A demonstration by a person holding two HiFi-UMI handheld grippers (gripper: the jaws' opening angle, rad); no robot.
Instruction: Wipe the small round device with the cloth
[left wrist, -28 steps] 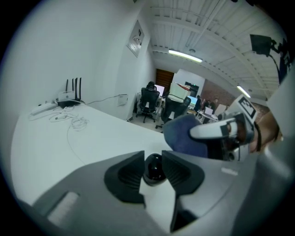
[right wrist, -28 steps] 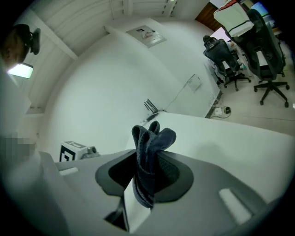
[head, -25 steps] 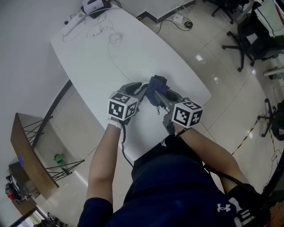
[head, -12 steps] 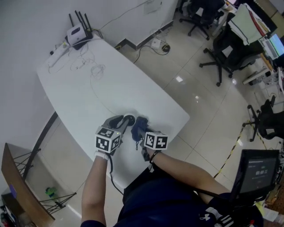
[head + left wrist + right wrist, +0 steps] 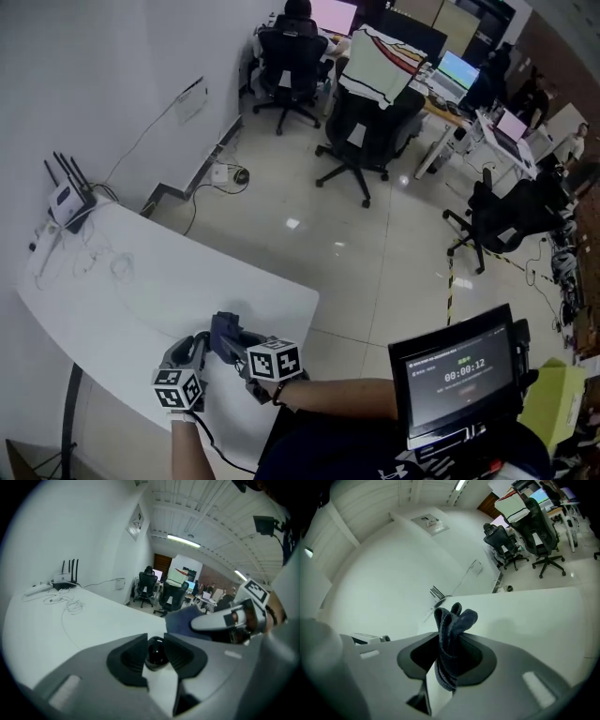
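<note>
The small round black device sits on the white table, and my left gripper is shut on it, one jaw on each side. My right gripper is shut on a bunched dark blue cloth, whose folds stick up above the jaws. In the head view both grippers are close together at the table's near end, the left gripper beside the right gripper, with the cloth between them. From the left gripper view the cloth hangs just right of the device.
A white router with antennas and loose cables lie at the table's far end. The table edge drops to a tiled floor. Office chairs stand beyond. A screen with a timer is at the lower right.
The head view has swung up and away, so the table and both grippers now sit low at the left and more of the office shows. The grippers stay close together.
</note>
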